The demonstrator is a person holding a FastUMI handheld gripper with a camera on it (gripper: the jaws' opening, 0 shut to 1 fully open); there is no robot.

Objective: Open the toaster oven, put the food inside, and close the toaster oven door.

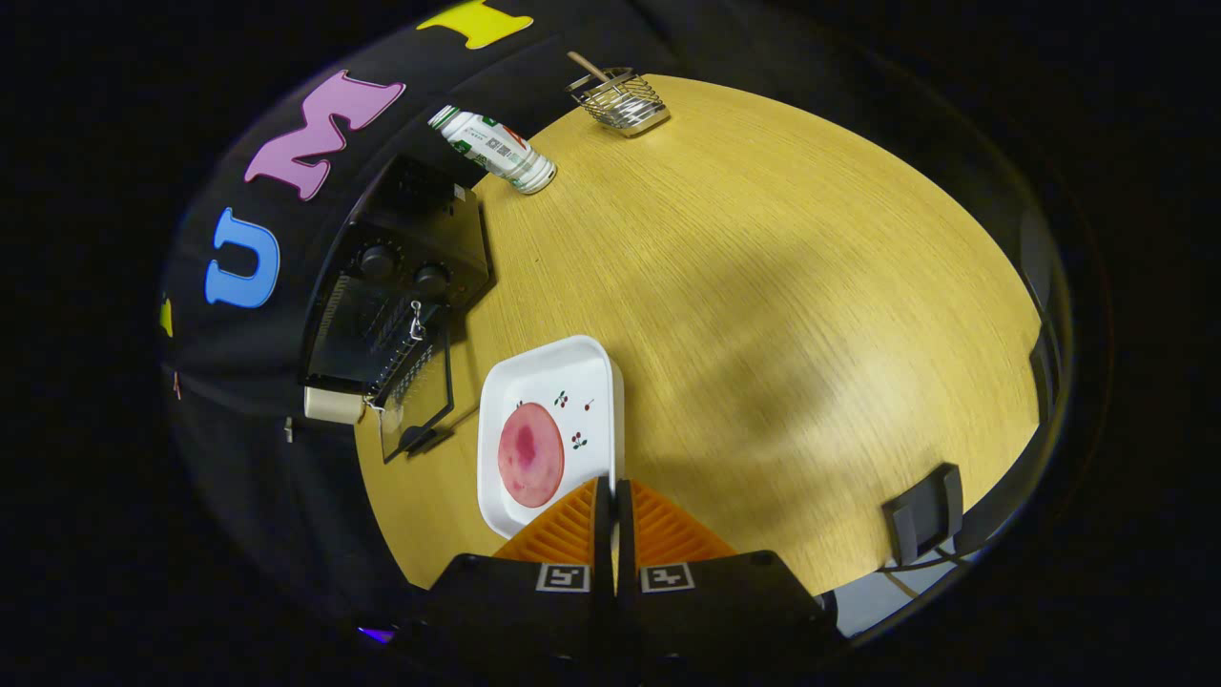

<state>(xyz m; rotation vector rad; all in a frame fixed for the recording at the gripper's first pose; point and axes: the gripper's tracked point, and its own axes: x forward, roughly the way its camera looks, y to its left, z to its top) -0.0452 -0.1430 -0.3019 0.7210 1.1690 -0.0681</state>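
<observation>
Claw pressed together on the white tray rim, 1 pink food slice on it, tray just beside the open toaster oven door; thin edge grip could tilt, sliding food onto the bench.

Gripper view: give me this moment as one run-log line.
gripper: shut on plate rim | food: on plate | toaster oven: door open | plate: on table beside oven
</observation>
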